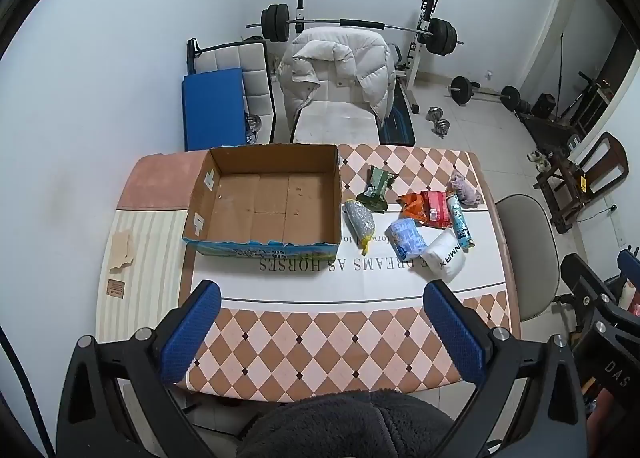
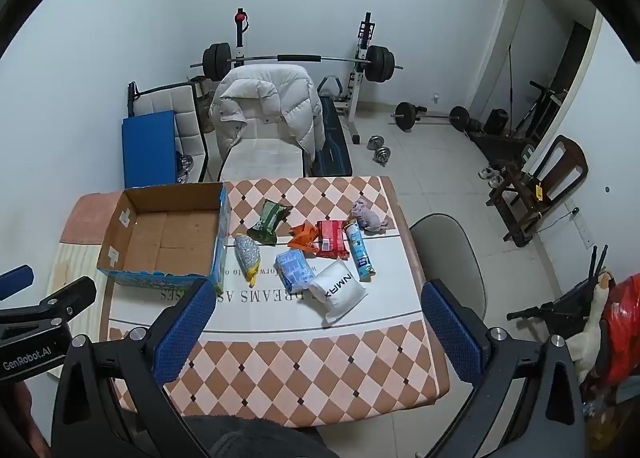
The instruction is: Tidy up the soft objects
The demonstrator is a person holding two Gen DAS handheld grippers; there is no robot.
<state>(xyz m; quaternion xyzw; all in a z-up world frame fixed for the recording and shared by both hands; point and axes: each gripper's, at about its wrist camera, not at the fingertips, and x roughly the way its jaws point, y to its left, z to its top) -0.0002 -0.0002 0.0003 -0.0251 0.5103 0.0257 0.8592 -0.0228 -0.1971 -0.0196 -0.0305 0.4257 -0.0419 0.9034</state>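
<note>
Right wrist view: my right gripper [image 2: 316,322] and left gripper [image 1: 320,322] hang spread, empty. Soft packets [image 2: 298,270] cluster beside the cardboard box [image 2: 120,254]; crowded neighbours risk dragging when I pinch one.

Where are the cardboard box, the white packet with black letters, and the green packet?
cardboard box [image 1: 264,201]: left wrist view, on its bare inside floor.
white packet [image 2: 340,290]: right wrist view, on its printed face.
green packet [image 2: 269,219]: right wrist view, on its middle.
</note>
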